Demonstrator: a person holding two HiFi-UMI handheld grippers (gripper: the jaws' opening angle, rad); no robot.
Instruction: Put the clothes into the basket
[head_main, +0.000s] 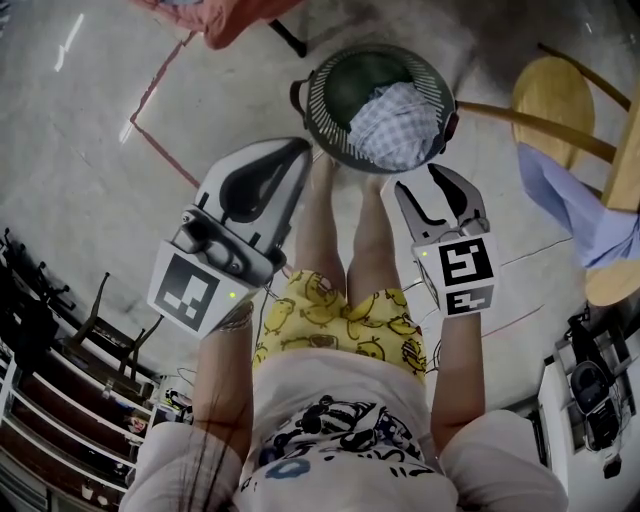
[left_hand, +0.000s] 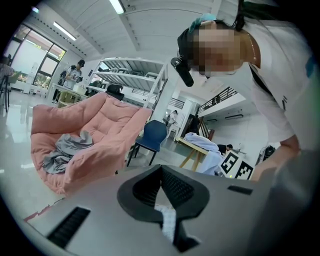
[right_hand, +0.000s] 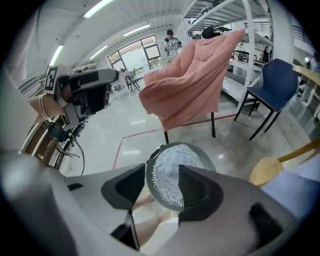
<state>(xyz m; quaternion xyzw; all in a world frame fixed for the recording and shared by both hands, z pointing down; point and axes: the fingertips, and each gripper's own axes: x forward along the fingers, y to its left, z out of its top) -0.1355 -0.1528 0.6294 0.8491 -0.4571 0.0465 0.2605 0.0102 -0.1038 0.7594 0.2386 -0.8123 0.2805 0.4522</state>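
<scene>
Looking down from my head, my left gripper (head_main: 304, 150) reaches toward the near rim of the basket (head_main: 316, 108) with its jaws closed tip to tip and nothing in them. My right gripper (head_main: 433, 182) hangs just beside the basket's near right edge with its jaws spread wide and empty. The round slotted basket stands on the floor (head_main: 90, 150) just past my feet, and a checked cloth (head_main: 395, 125) lies bunched inside it, toward its right side. A wooden stool (head_main: 553, 95) stands to the right, with a light-blue cloth (head_main: 560, 195) hanging next to it. In the left gripper view the two dark pads meet at their tips; through the narrow gap further back I make out only a sliver of pale checked pattern. Beyond them a pink padded chair (left_hand: 90, 132) carries a crumpled grey garment (left_hand: 64, 152), well apart from the basket, and a blue chair (left_hand: 152, 136) stands beside it. In the right gripper view the jaws stand apart, and between them I look straight down at the basket with the checked cloth in it, neither pad touching either one.
</scene>
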